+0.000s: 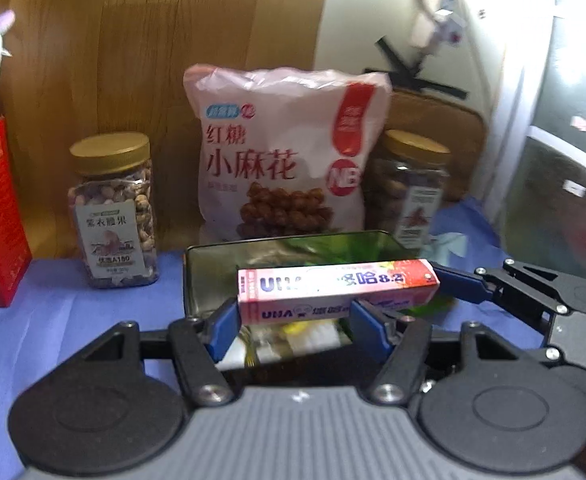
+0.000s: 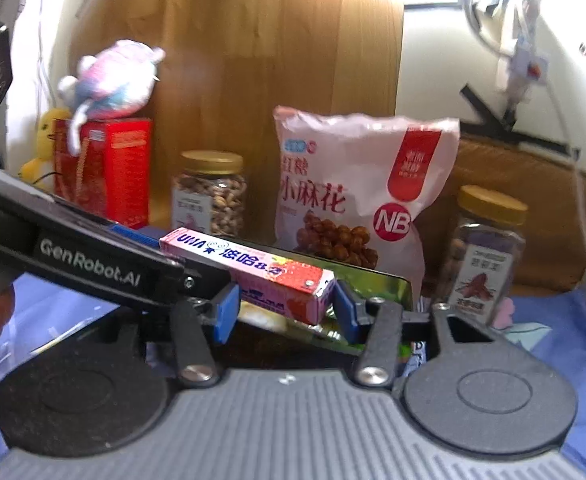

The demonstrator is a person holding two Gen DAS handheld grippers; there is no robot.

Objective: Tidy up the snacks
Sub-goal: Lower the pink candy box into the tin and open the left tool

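Two tools clamped on one candy box: left tool near its left end, right tool at the other, above the open tin. Could twist or drop if either pulls unevenly; might knock the bag behind.

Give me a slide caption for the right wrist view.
Both grippers hold a pink candy box over a metal tin.

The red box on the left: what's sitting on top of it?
A pink-and-white plush toy rests on the red box. A yellow toy peeks out behind; most of it is hidden.
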